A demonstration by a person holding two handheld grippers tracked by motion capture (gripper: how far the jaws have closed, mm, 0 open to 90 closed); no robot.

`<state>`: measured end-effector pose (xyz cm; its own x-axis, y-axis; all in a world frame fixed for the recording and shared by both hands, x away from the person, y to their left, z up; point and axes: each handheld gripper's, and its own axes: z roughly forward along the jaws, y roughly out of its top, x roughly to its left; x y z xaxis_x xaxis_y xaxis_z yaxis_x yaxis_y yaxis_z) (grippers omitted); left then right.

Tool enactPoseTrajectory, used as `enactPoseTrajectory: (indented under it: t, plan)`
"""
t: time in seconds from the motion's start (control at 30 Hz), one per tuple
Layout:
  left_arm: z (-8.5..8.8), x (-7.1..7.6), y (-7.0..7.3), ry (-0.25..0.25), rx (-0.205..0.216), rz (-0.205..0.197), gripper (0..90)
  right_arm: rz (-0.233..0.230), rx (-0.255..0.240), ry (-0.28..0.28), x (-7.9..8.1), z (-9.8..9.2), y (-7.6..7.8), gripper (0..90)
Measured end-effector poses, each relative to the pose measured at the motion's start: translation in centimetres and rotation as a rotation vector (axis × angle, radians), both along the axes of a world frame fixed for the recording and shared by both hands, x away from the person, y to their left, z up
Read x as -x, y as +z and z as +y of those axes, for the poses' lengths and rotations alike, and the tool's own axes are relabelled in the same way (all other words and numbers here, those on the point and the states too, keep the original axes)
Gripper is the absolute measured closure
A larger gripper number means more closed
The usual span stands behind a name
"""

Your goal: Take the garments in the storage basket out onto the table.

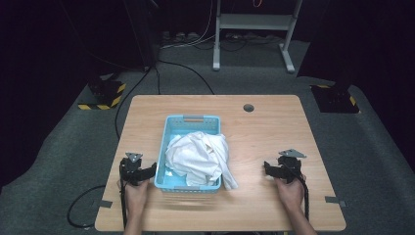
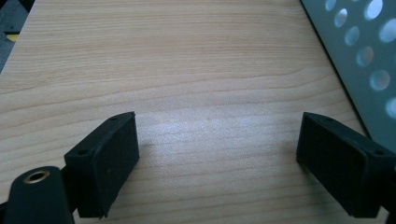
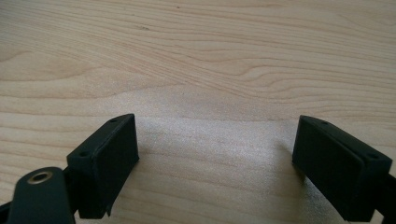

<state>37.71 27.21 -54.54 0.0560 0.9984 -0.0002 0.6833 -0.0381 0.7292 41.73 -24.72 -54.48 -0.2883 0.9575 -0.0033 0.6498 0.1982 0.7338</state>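
A light blue plastic basket (image 1: 172,131) stands in the middle of the wooden table (image 1: 274,132), piled with crumpled white cloth (image 1: 199,155) that spills over its front right corner. My left gripper (image 1: 138,171) rests on the table just left of the basket, open, with bare wood between its jaws (image 2: 217,154); the basket's perforated wall (image 2: 364,51) shows at the right of the left gripper view. My right gripper (image 1: 284,169) sits open on the table to the right of the basket, with bare wood between its jaws (image 3: 217,154).
A round cable hole (image 1: 248,107) lies near the table's far edge. Beyond the table are a grey floor, cables, a white stand's base (image 1: 254,22) and yellow-black striped bases (image 1: 103,93). Bare tabletop lies behind the basket and along the right side.
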Motion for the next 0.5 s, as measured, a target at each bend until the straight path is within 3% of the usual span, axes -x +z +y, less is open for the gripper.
enactPoseTrajectory:
  t: [0.5]
  plan:
    - [0.00, 0.01, 0.00, -0.001, 0.002, 0.000, 12.8, 0.002, 0.001, -0.003, -0.23, 0.17, -0.01, 12.3]
